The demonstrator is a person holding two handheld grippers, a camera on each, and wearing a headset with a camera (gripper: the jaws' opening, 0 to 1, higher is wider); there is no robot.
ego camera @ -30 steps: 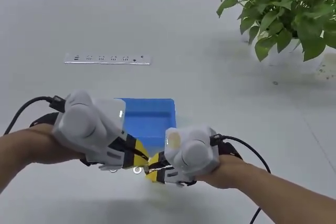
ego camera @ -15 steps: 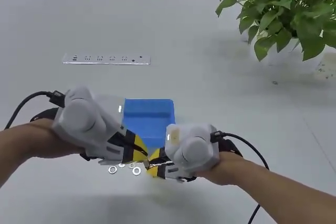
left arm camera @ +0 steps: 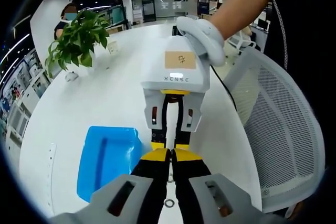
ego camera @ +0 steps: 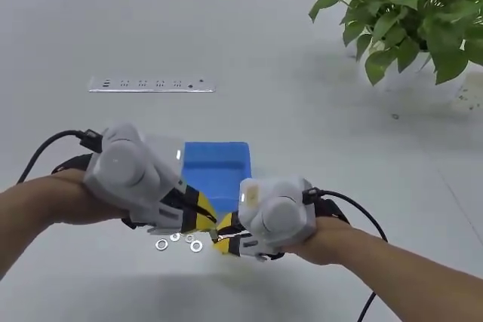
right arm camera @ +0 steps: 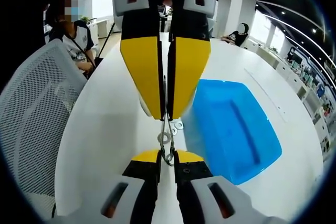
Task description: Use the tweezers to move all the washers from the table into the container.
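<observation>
Open office, white table (ego camera: 302, 73); power strip (ego camera: 151, 85) and potted plant (ego camera: 407, 20) at the far side

Head view: blue container (ego camera: 217, 171) just beyond the left gripper (ego camera: 198, 215) and right gripper (ego camera: 224, 240), tip to tip. Three washers (ego camera: 196, 246) loose on the table just beside them, outside the container

Left gripper view: own jaws drawn nearly together, nose to nose with the right gripper (left arm camera: 169, 144). One of the washers (left arm camera: 169, 203) below, container (left arm camera: 107, 161) to the left

Right gripper view: own jaws closed on the tweezers (right arm camera: 167, 148). Same thin metal running up between the left gripper's pads (right arm camera: 142, 72), apparently pinched there too. Washers (right arm camera: 164, 138) by the tips: light, hard, flat, likely slippery. Probably best nipped across the ring, one tip through the hole
</observation>
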